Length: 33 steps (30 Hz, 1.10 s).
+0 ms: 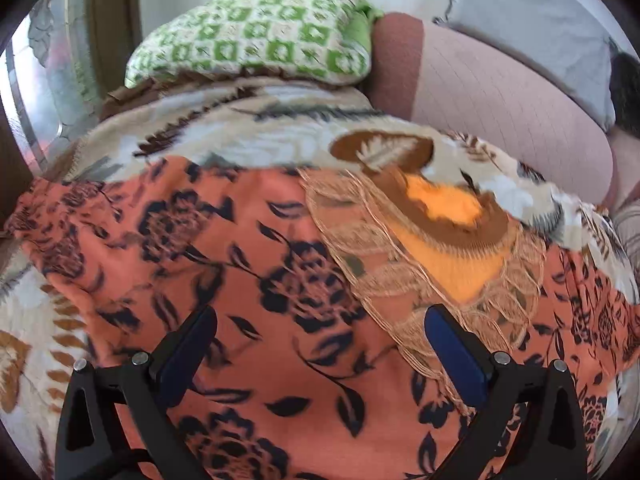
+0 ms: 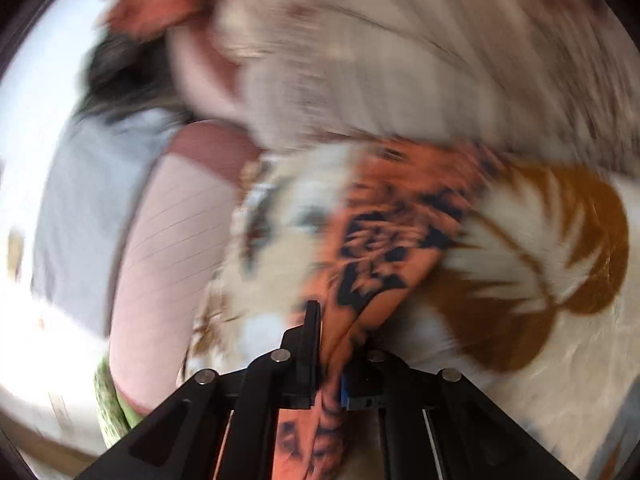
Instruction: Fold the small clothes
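Note:
An orange garment with a black flower print [image 1: 224, 264] lies spread on a leaf-patterned blanket [image 1: 256, 132]. It has a beige lace part [image 1: 360, 240] with a plain orange panel [image 1: 452, 248] at its upper right. My left gripper [image 1: 320, 320] is open just above the garment, its blue pads [image 1: 456, 360] wide apart. In the blurred right wrist view, my right gripper [image 2: 332, 320] is shut on a bunched edge of the same orange garment [image 2: 380, 232], which trails away over the blanket [image 2: 540, 240].
A green and white pillow [image 1: 260, 32] lies at the head of the bed. A pink bolster [image 1: 500, 96] and a grey cushion [image 1: 532, 28] lie to the right. A window frame [image 1: 108, 20] stands at the far left.

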Tool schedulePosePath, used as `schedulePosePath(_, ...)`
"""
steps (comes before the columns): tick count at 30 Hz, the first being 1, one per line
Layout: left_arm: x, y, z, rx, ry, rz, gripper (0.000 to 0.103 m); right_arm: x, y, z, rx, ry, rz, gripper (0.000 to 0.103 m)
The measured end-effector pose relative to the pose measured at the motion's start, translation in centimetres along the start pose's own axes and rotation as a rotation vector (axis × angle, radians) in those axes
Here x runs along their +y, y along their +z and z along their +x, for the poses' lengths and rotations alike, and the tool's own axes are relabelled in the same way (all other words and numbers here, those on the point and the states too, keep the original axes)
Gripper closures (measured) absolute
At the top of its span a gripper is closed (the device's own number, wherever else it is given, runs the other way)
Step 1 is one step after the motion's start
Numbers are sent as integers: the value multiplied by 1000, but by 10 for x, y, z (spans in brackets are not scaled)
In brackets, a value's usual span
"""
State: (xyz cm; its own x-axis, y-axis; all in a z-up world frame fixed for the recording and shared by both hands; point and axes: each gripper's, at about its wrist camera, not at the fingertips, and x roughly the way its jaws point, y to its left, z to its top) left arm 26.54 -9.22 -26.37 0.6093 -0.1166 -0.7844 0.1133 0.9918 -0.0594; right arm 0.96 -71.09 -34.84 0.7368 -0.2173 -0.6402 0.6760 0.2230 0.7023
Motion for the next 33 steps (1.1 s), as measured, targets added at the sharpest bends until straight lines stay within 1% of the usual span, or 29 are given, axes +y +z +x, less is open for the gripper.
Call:
schedulePosePath(1, 4, 3, -4, -16, 17, 0, 0, 18, -4, -6, -1, 25, -44, 95)
schedulePosePath(4, 18, 14, -14, -64, 88, 10, 0, 83, -27, -25, 25, 142, -165, 96)
schedulePosePath(6, 31, 21, -21, -97, 132, 3, 0, 132, -55, -35, 60, 214, -262, 96)
schedulePosePath(8, 48, 28, -28, -129, 169, -26, 0, 177, -91, -42, 112, 289, -338, 96)
schedulePosePath(11, 77, 37, -36, -148, 206, -92, 0, 227, -162, -50, 200, 370, -442, 96)
schedulePosePath(14, 107, 40, -40, -140, 216, -167, 0, 265, -235, -43, 285, 391, -540, 95)
schedulePosePath(16, 129, 43, -41, -132, 200, -218, 0, 285, -290, -27, 358, 393, -616, 95)
schedulePosePath(17, 133, 42, -41, -133, 199, -231, 0, 290, -318, -17, 402, 379, -643, 95)
schedulePosePath(18, 139, 42, -43, -135, 200, -244, 0, 295, -342, -11, 450, 361, -666, 92)
schedulePosePath(19, 145, 43, -43, -138, 204, -255, 0, 297, -371, -2, 510, 333, -697, 92)
schedulePosePath(20, 151, 44, -45, -140, 209, -264, 0, 296, -392, 4, 549, 308, -727, 91)
schedulePosePath(21, 155, 44, -45, -140, 213, -271, 0, 295, -419, 12, 601, 266, -775, 88)
schedulePosePath(22, 160, 45, -45, -139, 218, -277, 0, 293, -440, 20, 645, 226, -812, 79)
schedulePosePath(23, 163, 45, -45, -138, 224, -283, 0, 290, -457, 26, 686, 189, -842, 71)
schedulePosePath(24, 166, 45, -46, -137, 227, -288, 0, 285, -472, 32, 725, 163, -869, 47)
schedulePosePath(25, 169, 45, -47, -136, 225, -294, 0, 277, -482, 28, 746, 184, -882, 29)
schedulePosePath(26, 170, 45, -47, -136, 220, -296, 0, 275, -484, 23, 741, 243, -891, 25)
schedulePosePath(27, 170, 44, -48, -136, 215, -295, 0, 274, -484, 18, 731, 265, -905, 23)
schedulePosePath(29, 169, 44, -48, -138, 216, -280, 0, 269, -476, 7, 751, 295, -905, 23)
schedulePosePath(31, 165, 44, -49, -141, 211, -264, 0, 260, -455, -4, 771, 357, -864, 23)
schedulePosePath(33, 155, 43, -51, -152, 176, -247, 0, 255, -431, -14, 756, 407, -825, 23)
